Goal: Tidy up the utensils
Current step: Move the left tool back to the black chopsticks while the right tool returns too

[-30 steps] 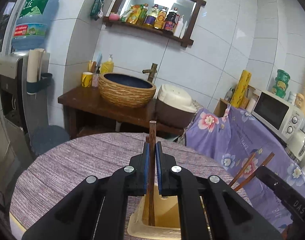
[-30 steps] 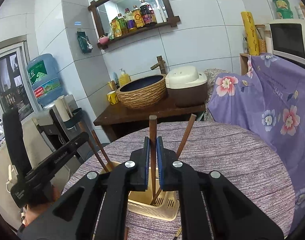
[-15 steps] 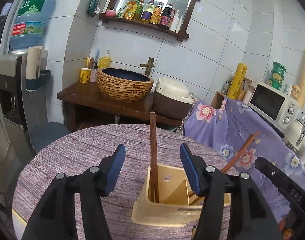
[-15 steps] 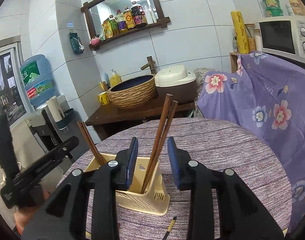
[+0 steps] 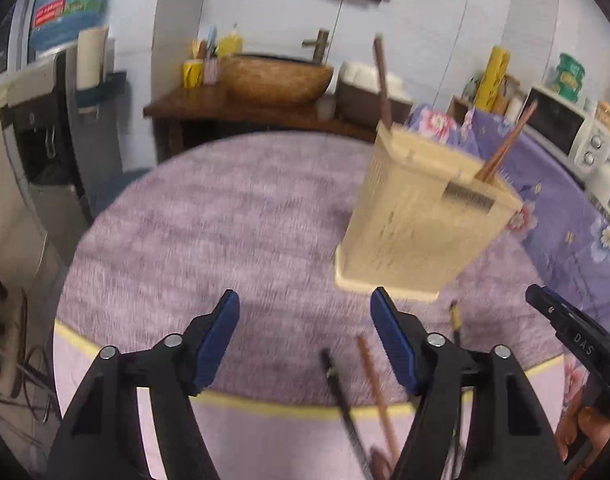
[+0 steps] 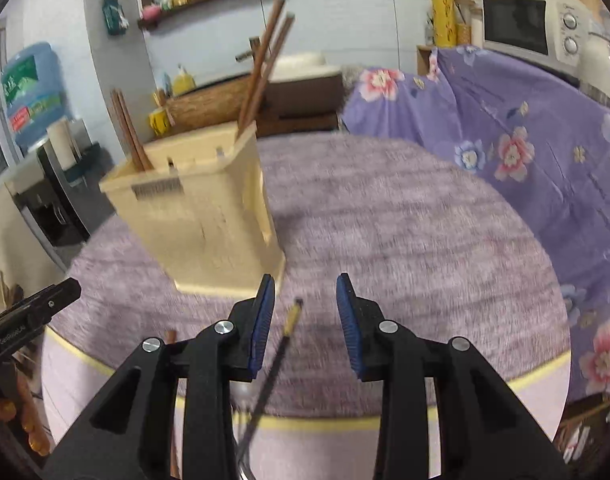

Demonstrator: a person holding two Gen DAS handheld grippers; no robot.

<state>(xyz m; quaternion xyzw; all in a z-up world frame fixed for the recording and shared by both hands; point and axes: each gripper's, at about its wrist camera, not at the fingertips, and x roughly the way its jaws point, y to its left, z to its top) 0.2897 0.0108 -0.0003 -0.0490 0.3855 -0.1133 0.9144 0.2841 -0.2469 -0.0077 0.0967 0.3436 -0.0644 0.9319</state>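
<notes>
A cream utensil holder (image 5: 421, 208) (image 6: 201, 216) stands on the round purple-clothed table (image 5: 225, 220). Brown chopsticks stand in it: one at its left end (image 5: 383, 84) and a leaning pair at its right end (image 6: 265, 64). My left gripper (image 5: 305, 332) is open and empty, low over the table's near edge. A black-handled utensil (image 5: 341, 392) and a brown chopstick (image 5: 375, 380) lie just right of its middle. My right gripper (image 6: 305, 320) is also open; a thin black utensil with a yellow tip (image 6: 283, 340) lies on the cloth beneath its gap, untouched.
The table's yellow-trimmed near edge (image 6: 325, 424) runs under both grippers. Behind the table a wooden counter (image 5: 225, 108) carries a woven basin and a rice cooker. A microwave (image 6: 533, 28) sits above a floral purple cloth on the right. A water dispenser (image 5: 69, 4) stands left.
Both grippers opened and let go of their chopsticks, which now stand in the holder. Both then dropped and drew back toward the table's near edge.
</notes>
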